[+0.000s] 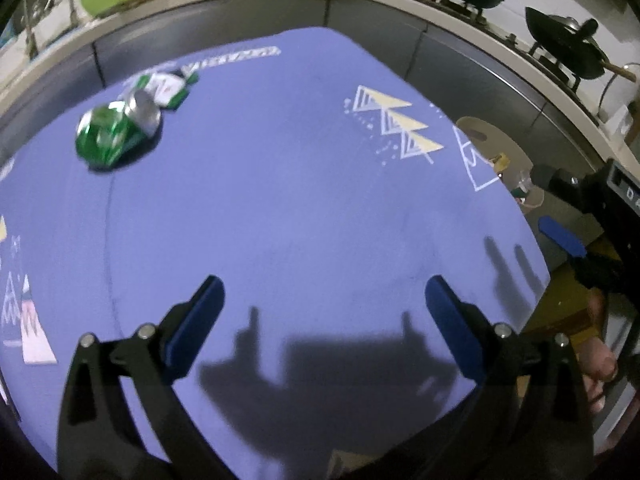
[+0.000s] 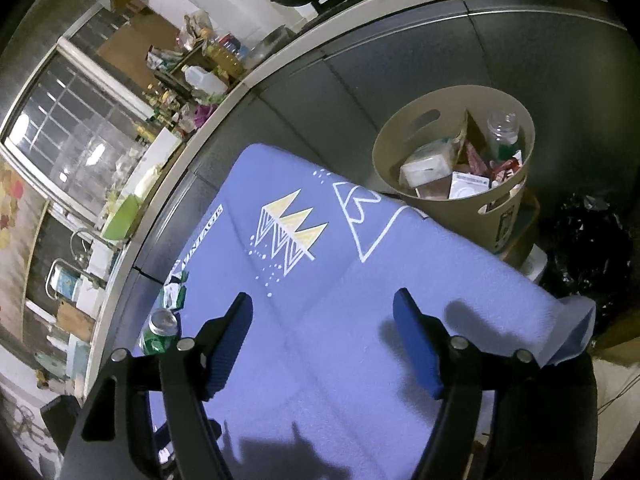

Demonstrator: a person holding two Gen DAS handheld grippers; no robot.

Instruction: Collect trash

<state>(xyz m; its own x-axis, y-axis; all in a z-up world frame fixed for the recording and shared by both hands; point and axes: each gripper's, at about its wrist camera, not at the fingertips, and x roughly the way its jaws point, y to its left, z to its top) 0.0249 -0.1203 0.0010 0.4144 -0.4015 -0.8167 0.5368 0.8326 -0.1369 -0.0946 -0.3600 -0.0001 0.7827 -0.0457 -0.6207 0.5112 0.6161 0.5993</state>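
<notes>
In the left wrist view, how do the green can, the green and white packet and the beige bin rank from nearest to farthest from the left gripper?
From the left gripper, whose jaws stand open and empty:
1. Green can, lying on the cloth, upper left.
2. Green and white packet, just behind the can.
3. Beige bin, off the table's right edge; its rank against the packet is too close to call.

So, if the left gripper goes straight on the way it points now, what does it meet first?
Most likely the bare blue cloth. The left gripper is open and empty, and the green can lies well off to the left of its line.
</notes>
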